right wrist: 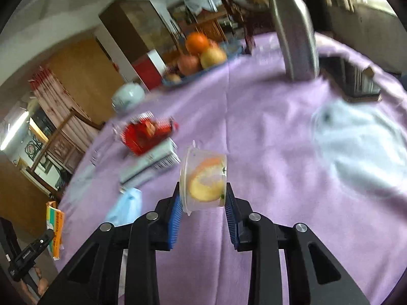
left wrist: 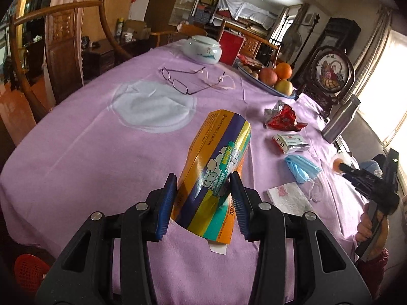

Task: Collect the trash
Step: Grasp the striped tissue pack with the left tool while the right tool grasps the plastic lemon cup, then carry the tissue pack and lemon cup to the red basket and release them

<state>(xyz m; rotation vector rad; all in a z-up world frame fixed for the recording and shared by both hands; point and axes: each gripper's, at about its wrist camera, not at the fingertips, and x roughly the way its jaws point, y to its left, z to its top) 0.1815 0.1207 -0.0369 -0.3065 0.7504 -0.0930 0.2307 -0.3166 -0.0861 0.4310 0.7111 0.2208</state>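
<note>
On the purple tablecloth [left wrist: 76,157], much of the right wrist view was smeared by blur, so the red wrapper [right wrist: 146,134] and the flat grey-white packet [right wrist: 150,165] beside it showed only as rough shapes. That view alone showed the right gripper [right wrist: 203,198] clenched on a clear plastic cup [right wrist: 203,178] lying on its side, an orange peel curled inside, both blue ribbed pads pressed to its walls. From the left wrist camera this cup was only a small pale blob [left wrist: 339,162] at the far right, ahead of the dark tool and the hand [left wrist: 366,226] around its handle.

The left gripper [left wrist: 203,195] was clamped on a glossy cardboard carton [left wrist: 216,167], striped orange, purple, gold and teal with cartoon elephants, its near end cut off by the black jaw arms; the right view caught just its orange edge [right wrist: 54,228] at the far left.

Only the left view showed the wire-framed glasses [left wrist: 190,81] resting partly on a round white cloth patch [left wrist: 152,106], the crumpled blue face mask [left wrist: 302,169], a folded floral napkin [left wrist: 290,198] and the red wastebasket [left wrist: 30,274] at the lower left corner. A steel flask [left wrist: 340,119] stood at the right, its top cut off in the right view.
</note>
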